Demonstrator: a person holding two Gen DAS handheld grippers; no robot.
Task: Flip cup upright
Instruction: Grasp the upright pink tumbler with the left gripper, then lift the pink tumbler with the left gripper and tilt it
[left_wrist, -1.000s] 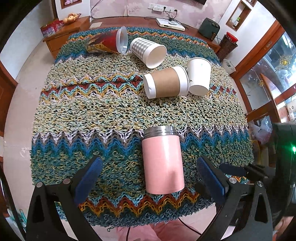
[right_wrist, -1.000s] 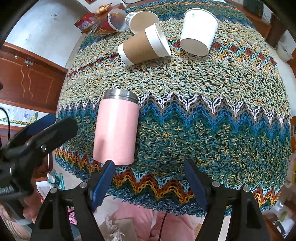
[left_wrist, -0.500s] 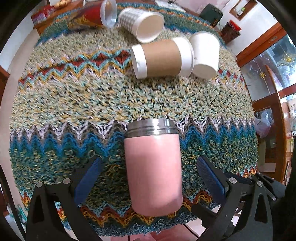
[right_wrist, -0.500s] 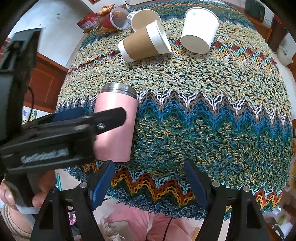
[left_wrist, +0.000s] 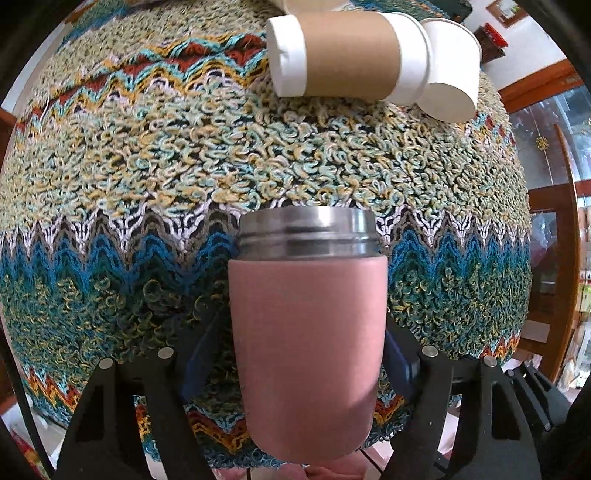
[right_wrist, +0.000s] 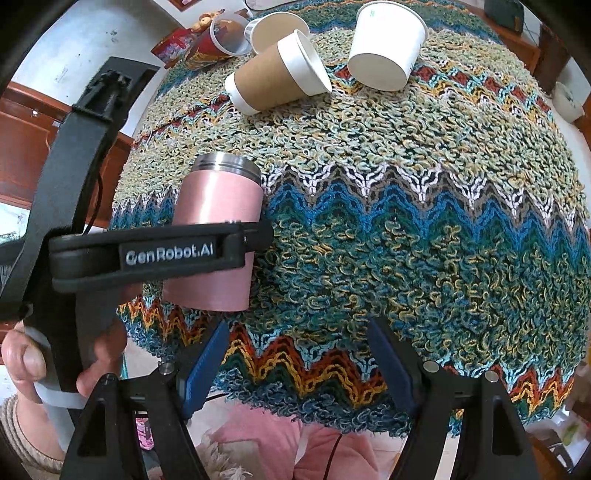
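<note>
A pink metal cup with a steel rim lies on its side on the knitted zigzag cloth, rim pointing away from me. My left gripper straddles its body, one blue pad on each side, close to or just touching it; the jaws are still wide. In the right wrist view the cup lies at the left with the left gripper's black finger across it. My right gripper is open and empty above the cloth's near edge, to the right of the cup.
Other cups lie tipped at the far side: a brown-sleeved paper cup, a white paper cup, a checked cup and a red printed plastic cup. The cloth's near edge overhangs the table.
My left gripper has moved forward and down until its fingers lie on both sides of the pink cup. The right gripper has stayed nearly still and open.
</note>
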